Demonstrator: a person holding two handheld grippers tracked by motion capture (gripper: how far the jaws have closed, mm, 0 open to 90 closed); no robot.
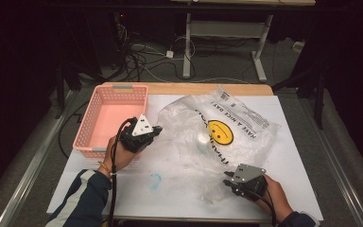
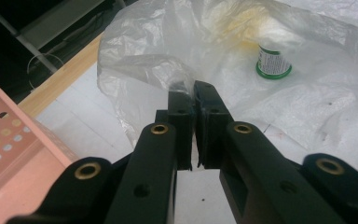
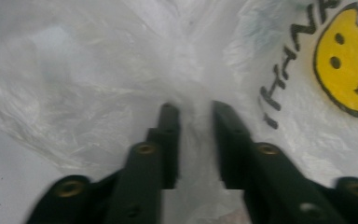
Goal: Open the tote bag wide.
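Note:
A clear plastic bag (image 1: 203, 142) with a yellow smiley face (image 1: 220, 132) lies crumpled across the white table top. Inside it stands a small white bottle with a green band (image 2: 272, 60), seen in the high view as a pale bottle (image 1: 202, 139). My left gripper (image 1: 158, 129) is at the bag's left edge; in the left gripper view it (image 2: 189, 91) is shut on a raised fold of the film. My right gripper (image 1: 228, 177) is at the bag's near edge. In the right gripper view its jaws (image 3: 193, 107) stand narrowly apart with a bunched ridge of the bag pinched between them.
A pink perforated basket (image 1: 90, 127) sits at the table's left, just behind my left hand. The white sheet (image 1: 170, 189) covers the table to its near edge. A wooden strip (image 1: 194, 88) marks the far edge, with cables and a desk frame on the floor beyond.

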